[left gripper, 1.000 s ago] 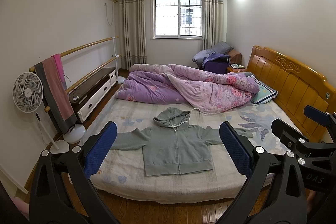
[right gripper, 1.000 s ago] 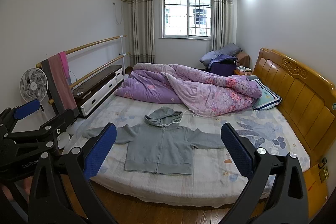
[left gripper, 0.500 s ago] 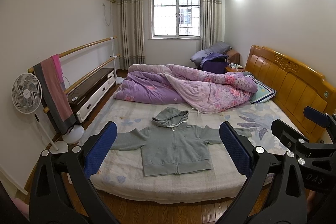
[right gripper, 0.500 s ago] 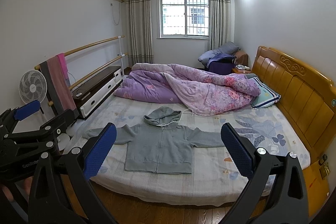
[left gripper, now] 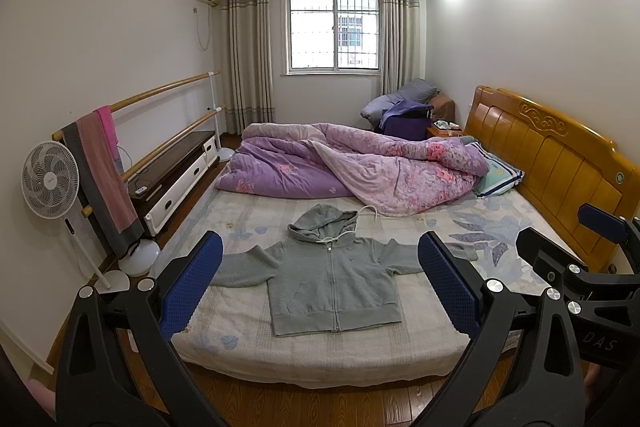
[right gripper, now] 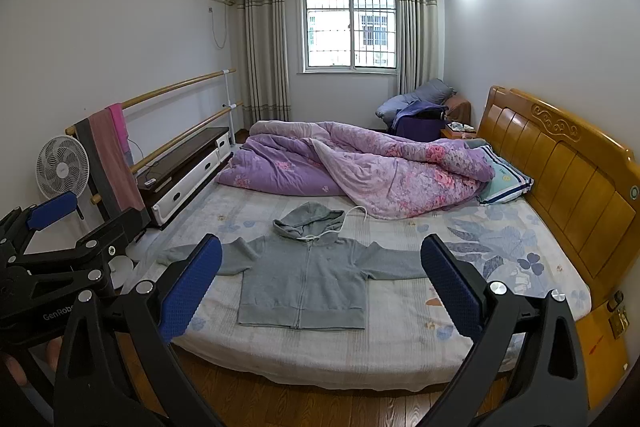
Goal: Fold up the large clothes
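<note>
- Left wrist view: left hand-held gripper (left gripper: 320,277) spread wide, blue pads (left gripper: 191,283) empty, held off the bed (left gripper: 320,359) above the wooden floor at bottom of frame.
- Grey hoodie (left gripper: 330,287) flat on the bed at centre frame, zipped, front up, sleeves out to both sides, hood toward the purple quilt (left gripper: 352,167) at upper centre.
- Versus half a second back: hoodie a touch higher and larger in frame, otherwise same lie. Only a slight camera drift toward the bed, no contact.
- Right hand-held gripper (left gripper: 608,251) visible at right edge of frame, level with the bed side; opening not readable from here.
- Right wrist view: right hand-held gripper (right gripper: 320,277) also spread wide, nothing between the pads.
- Hoodie (right gripper: 304,279) at centre, slightly left, hem nearest the bed edge, right-hand sleeve (right gripper: 394,267) of the frame running behind the right pad (right gripper: 450,285).
- Left hand-held gripper at left edge of frame, fingertips of a hand (right gripper: 16,367) below it.
- Change here: tiny shift too, garment untouched.
- Meaning for task: folding not started; likely still the approach, sleeves probably the first thing to take.
</note>
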